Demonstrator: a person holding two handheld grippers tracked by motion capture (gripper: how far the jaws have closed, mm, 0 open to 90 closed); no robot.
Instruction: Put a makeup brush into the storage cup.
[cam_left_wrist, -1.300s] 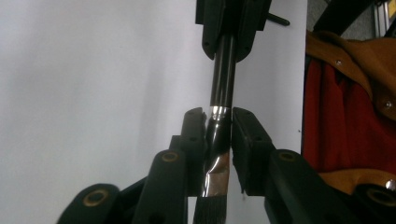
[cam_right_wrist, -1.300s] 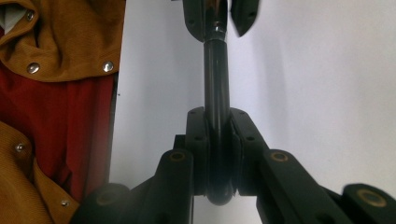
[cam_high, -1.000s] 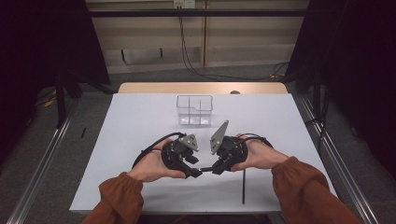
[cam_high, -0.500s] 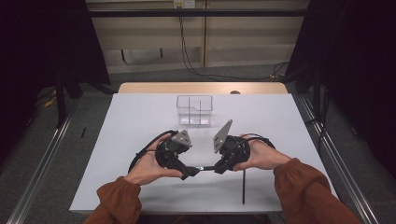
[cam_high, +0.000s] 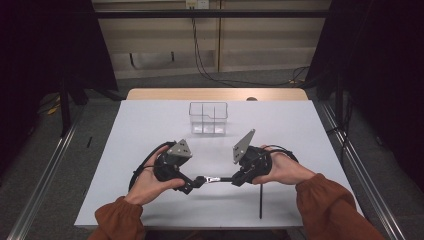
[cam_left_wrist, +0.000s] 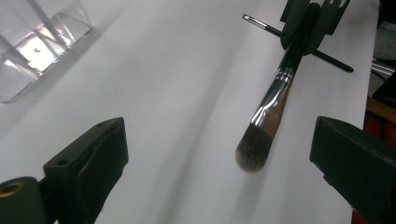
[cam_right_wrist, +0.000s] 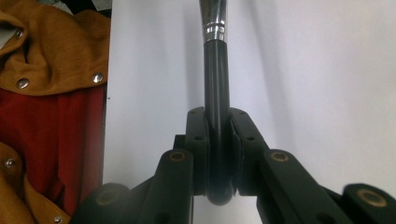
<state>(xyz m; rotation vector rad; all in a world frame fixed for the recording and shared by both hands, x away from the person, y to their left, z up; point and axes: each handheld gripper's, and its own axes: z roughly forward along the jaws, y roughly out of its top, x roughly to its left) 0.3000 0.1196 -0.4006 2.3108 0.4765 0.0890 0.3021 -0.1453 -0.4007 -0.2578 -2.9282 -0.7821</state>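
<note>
Makeup brush (cam_left_wrist: 273, 100) lies level, bristles toward the released left gripper (cam_high: 192, 184) (handle clenched by right gripper (cam_high: 235, 179)).

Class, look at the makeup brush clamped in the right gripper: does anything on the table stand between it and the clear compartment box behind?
Nothing visible does. The makeup brush, held by the right gripper, has bare white table between it and the clear box. The left gripper stands open beside the bristles, and a thin brush lies nearer the person.

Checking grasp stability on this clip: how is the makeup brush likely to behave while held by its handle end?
The makeup brush looks stiff and light, staying straight though only the right hand-held gripper clamps its handle. Its round, glossy handle may slip or roll if released. The soft bristles would probably bend on contact.
</note>
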